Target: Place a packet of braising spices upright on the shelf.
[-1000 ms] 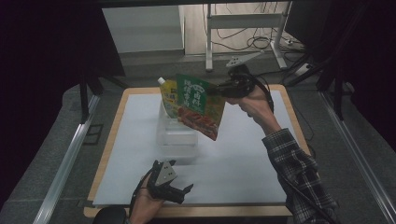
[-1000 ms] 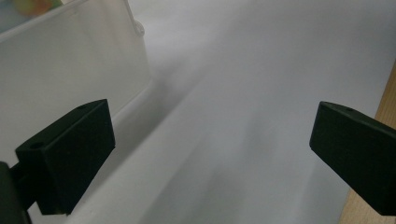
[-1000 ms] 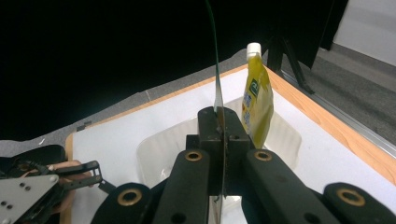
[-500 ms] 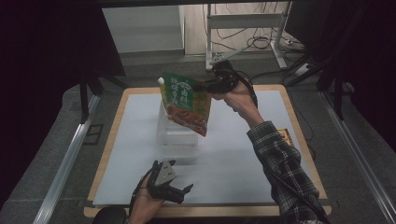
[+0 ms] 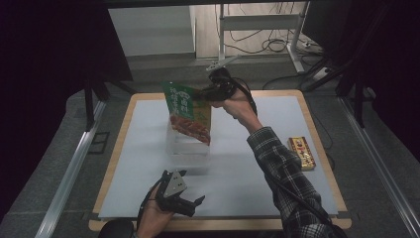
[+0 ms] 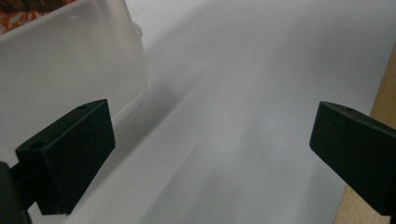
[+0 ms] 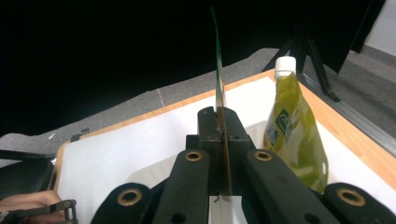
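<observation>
Holding that green snack bag (image 5: 189, 112) by its top edge, your right gripper (image 5: 210, 92) has its jaws clenched on the thin seam, and in the right gripper view the bag (image 7: 219, 88) stands edge-on between them. The bag hangs above the clear plastic box (image 5: 187, 143) near the middle of the surface, its lower corner reaching down towards the box's rim; I can't tell whether it touches.

Here's what can bite you. You're pinching only a sliver of film, so a quick swing could let the bag slide out and drop beside the box. The bag hangs at a slant, so if you lower it like that the bottom corner may catch on the rim and fold instead of going in. There's already a yellow-green pouch with a white cap (image 7: 293, 126) standing in the box, and pushing the bag down against it could tip it or crumple both. The box looks light, and a sideways nudge could shove it across the sheet.

Your left gripper (image 5: 190, 204) rests low at the near edge with its jaws spread wide and nothing between them, the box wall (image 6: 70, 60) just ahead of it.

The surface (image 5: 277, 173) is a wooden top covered with a white sheet; a small red-and-gold packet (image 5: 302, 152) lies towards its right side. Around it, grey carpet, metal rails, dark curtains and cables on the floor beyond.
</observation>
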Motion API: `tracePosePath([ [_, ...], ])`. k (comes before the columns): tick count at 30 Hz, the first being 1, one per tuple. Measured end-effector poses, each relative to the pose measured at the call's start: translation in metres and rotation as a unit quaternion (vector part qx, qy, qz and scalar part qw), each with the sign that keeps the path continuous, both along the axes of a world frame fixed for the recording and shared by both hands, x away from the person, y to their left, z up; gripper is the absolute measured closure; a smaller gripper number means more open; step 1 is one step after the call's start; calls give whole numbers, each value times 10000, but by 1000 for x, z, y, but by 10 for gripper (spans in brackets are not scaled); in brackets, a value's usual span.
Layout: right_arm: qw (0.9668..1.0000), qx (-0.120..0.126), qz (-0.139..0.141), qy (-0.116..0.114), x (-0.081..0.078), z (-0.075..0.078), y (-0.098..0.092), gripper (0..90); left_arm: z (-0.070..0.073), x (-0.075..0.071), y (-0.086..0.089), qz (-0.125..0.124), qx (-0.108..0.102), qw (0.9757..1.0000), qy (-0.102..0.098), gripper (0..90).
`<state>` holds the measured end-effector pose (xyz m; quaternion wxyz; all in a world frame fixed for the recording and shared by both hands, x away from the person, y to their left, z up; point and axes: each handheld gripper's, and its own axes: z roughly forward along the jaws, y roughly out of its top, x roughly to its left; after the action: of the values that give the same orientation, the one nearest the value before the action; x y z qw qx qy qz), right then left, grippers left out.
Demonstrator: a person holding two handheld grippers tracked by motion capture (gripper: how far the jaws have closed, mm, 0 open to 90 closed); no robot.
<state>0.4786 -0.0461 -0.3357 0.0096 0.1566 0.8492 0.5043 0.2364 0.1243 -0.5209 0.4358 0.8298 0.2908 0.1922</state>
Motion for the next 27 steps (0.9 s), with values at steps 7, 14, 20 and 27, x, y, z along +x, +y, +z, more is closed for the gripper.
tracePosePath([
  [7,10000,-18,5,97,2,-14,5,892,0,0,0,-18,44,10000,9,0],
  [14,9993,240,-72,270,8,-33,5,892,0,0,0,-26,62,10000,39,0],
  [20,9994,187,-236,159,8,-34,5,879,-1,0,-1,-28,93,9999,43,0],
  [27,9994,63,-335,17,3,-30,3,681,-1,0,-1,-19,97,9999,40,0],
])
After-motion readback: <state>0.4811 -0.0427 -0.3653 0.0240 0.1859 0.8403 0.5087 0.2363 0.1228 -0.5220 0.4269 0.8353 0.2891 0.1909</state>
